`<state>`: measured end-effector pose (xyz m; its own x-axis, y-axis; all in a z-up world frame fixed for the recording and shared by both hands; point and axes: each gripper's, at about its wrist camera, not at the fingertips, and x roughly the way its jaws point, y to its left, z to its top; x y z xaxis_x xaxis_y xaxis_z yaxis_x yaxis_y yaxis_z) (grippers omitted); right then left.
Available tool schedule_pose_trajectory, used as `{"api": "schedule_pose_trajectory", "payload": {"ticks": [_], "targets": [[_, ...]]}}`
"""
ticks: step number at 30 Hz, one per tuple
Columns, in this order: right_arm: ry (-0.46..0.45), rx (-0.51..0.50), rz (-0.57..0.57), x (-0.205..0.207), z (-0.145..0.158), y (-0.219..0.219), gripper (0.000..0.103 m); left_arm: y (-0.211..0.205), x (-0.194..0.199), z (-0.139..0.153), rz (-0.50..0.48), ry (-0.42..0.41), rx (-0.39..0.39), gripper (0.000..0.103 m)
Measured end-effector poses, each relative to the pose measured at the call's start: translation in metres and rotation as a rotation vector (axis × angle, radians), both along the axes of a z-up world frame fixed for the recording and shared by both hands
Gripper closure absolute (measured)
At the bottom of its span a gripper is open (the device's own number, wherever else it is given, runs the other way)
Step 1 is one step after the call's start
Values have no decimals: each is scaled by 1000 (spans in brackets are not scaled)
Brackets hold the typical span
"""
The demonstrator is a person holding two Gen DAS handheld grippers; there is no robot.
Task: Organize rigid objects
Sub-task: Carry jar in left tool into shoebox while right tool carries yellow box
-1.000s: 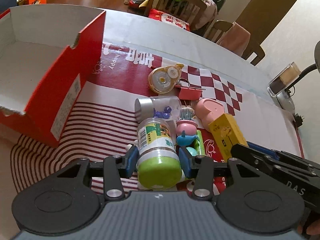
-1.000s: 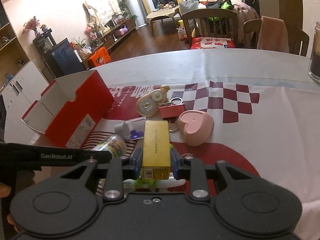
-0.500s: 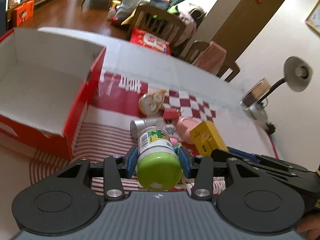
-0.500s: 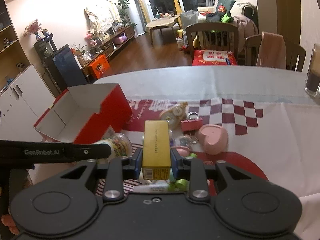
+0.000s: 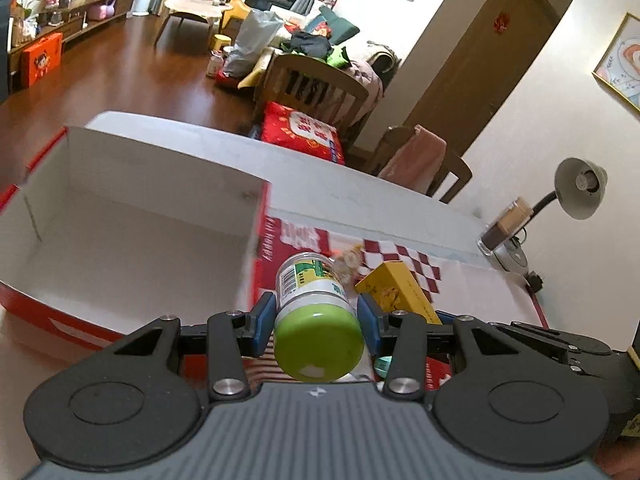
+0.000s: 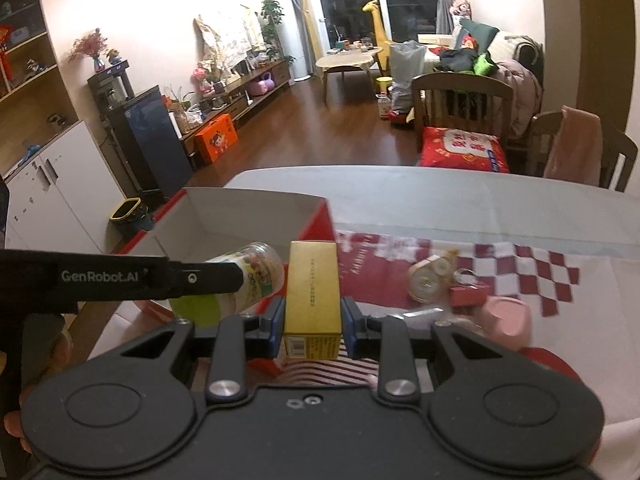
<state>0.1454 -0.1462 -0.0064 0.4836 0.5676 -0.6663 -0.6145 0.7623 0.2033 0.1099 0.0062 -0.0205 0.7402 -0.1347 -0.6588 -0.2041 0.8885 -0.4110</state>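
Observation:
My left gripper (image 5: 316, 320) is shut on a jar with a green lid (image 5: 316, 320) and holds it in the air beside the right wall of the open red shoebox (image 5: 120, 232). The jar also shows in the right wrist view (image 6: 240, 284). My right gripper (image 6: 312, 324) is shut on a yellow box (image 6: 313, 292) and holds it raised just right of the jar; it shows in the left wrist view too (image 5: 396, 292). The shoebox (image 6: 248, 216) lies ahead and to the left, white inside.
On the red and white cloth (image 6: 540, 276) lie a tape dispenser (image 6: 430, 276), a red clip (image 6: 468, 294) and a pink heart-shaped case (image 6: 506, 320). A desk lamp (image 5: 580, 188) and a cup (image 5: 504, 228) stand at the table's right edge. Chairs stand behind the table.
Both grippers have risen off the cloth with the jar and the yellow box and moved left towards the shoebox. The other items stay on the cloth.

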Motion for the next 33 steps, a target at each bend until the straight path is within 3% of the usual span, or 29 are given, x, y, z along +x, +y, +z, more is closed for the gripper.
{"api": "schedule_pose_trajectory", "payload": {"ticks": [14, 33], "targets": [[1, -53, 35, 0, -14, 95, 75, 95, -8, -11, 38, 16, 68, 59], [34, -266, 51, 31, -82, 191, 75, 169, 34, -75, 61, 101, 176, 59]]}}
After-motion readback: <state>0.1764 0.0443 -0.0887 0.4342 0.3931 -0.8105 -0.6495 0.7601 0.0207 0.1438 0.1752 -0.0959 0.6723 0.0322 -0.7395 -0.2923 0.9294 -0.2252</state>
